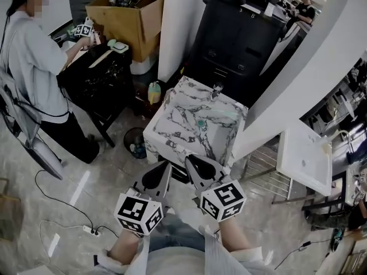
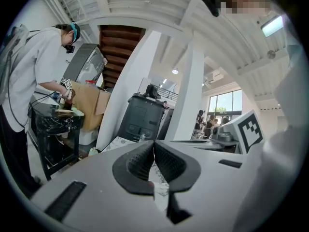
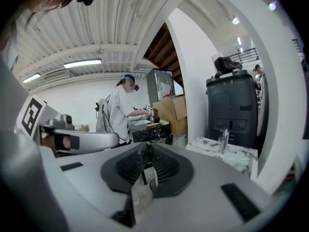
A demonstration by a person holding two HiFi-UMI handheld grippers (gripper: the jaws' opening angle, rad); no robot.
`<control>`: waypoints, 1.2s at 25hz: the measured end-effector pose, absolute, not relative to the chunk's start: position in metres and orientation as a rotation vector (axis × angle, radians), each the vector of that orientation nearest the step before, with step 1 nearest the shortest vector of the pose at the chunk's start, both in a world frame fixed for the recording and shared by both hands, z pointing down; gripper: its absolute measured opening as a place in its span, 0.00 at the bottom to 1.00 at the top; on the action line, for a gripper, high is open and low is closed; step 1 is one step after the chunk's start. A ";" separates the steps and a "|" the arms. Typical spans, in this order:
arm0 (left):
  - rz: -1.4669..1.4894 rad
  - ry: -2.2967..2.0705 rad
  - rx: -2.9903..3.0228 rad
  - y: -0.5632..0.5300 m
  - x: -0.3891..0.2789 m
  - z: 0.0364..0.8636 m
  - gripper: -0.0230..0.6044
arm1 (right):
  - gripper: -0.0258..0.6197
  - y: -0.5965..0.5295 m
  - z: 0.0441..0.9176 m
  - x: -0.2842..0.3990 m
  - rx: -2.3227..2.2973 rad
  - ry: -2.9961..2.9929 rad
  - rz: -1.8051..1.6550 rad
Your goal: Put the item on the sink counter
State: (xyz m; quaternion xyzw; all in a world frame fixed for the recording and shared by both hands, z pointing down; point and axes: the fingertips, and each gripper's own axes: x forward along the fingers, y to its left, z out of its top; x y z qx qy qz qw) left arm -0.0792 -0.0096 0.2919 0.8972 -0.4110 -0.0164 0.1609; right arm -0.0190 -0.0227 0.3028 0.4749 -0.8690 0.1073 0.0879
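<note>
The marbled sink counter (image 1: 172, 116) stands just ahead of me, with a chrome tap (image 1: 217, 89) at its far edge and a small green thing (image 1: 202, 124) in the basin. Both grippers hover side by side before its near edge. My left gripper (image 1: 167, 164) is shut, the pads (image 2: 145, 161) meeting at their tips with nothing held. My right gripper (image 1: 188, 158) is shut on a small thin pale item (image 3: 143, 190) that hangs from between the pads. In the right gripper view the counter (image 3: 231, 153) and tap (image 3: 223, 140) lie ahead to the right.
A person (image 1: 34, 62) works at a black table (image 1: 97, 73) to the left, beside a cardboard box (image 1: 129, 16). A black cabinet (image 1: 241, 33) stands behind the sink. A bin (image 1: 135, 142) and a bottle (image 1: 153, 91) sit left of it. A white panel (image 1: 304, 156) is right.
</note>
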 end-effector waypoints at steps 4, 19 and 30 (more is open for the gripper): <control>-0.110 -1.123 2.619 -0.002 -0.070 0.262 0.06 | 0.10 -0.006 0.265 -0.021 1.426 -2.682 0.269; -0.198 -1.045 2.750 0.030 -0.049 0.211 0.06 | 0.05 0.026 0.215 -0.013 1.453 -2.781 0.166; -0.204 -1.053 2.753 0.027 -0.050 0.207 0.06 | 0.05 0.021 0.222 -0.016 1.422 -2.762 0.176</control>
